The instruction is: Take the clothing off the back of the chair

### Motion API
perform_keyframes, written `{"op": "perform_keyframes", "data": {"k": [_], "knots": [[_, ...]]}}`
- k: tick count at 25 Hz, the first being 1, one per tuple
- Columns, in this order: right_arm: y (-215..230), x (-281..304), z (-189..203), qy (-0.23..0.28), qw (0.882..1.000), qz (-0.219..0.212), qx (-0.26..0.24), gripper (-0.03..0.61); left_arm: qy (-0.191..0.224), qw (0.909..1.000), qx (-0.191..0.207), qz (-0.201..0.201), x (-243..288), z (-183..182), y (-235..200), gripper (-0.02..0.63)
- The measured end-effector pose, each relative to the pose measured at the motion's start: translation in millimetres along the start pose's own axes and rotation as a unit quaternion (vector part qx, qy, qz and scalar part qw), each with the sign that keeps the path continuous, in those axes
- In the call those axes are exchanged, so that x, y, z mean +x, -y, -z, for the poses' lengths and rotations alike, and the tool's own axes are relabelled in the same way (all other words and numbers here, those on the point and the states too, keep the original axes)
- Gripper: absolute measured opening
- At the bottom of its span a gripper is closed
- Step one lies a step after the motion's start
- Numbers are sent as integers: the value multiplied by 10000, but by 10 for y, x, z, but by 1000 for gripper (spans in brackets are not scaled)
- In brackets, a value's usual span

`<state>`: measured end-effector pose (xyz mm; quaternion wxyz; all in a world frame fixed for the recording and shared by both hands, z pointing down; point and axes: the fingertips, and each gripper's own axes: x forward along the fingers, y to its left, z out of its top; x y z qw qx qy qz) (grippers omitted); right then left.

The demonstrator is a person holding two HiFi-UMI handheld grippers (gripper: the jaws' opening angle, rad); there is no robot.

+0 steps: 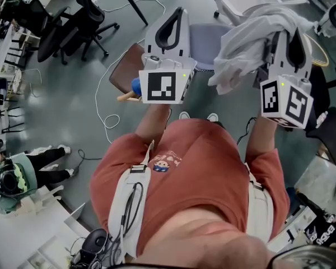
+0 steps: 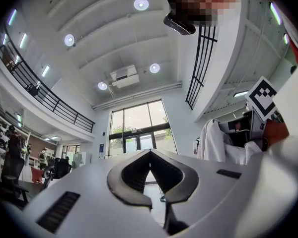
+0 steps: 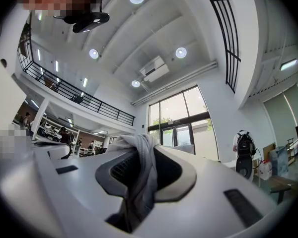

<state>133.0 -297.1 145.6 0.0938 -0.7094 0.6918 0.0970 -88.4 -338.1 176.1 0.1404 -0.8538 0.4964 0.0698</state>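
The clothing [image 1: 249, 38] is a white garment, bunched and hanging from my right gripper [image 1: 290, 32], which is shut on it. In the right gripper view a fold of the cloth [image 3: 141, 175] runs down between the jaws of that gripper [image 3: 141, 144]. My left gripper [image 1: 179, 11] is held up beside it with its tips together and nothing between them; its own view shows the same at the tips [image 2: 150, 152]. That view also shows the garment [image 2: 213, 143] hanging in the air to the right. A grey chair [image 1: 204, 41] stands on the floor below, between the two grippers.
A brown stool [image 1: 127, 66] stands under the left gripper, and a white cable [image 1: 109, 119] loops across the floor. Black office chairs [image 1: 73, 21] are at the upper left and a white chair [image 1: 235, 4] at the top. A person [image 1: 22, 170] sits at the lower left.
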Motion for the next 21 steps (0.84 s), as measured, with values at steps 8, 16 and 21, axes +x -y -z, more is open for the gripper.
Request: {"op": "perform_keyframes", "data": {"k": [8, 16, 21], "knots": [[50, -18, 47, -44, 10000, 25, -72, 80, -27, 10000, -37, 13, -12, 47, 50, 14], [69, -11, 185, -206, 9997, 69, -110, 80, -41, 10000, -15, 17, -16, 66, 34, 14], [31, 6, 233, -286, 9994, 94, -148, 80, -54, 10000, -67, -6, -3, 58, -34, 14]]}}
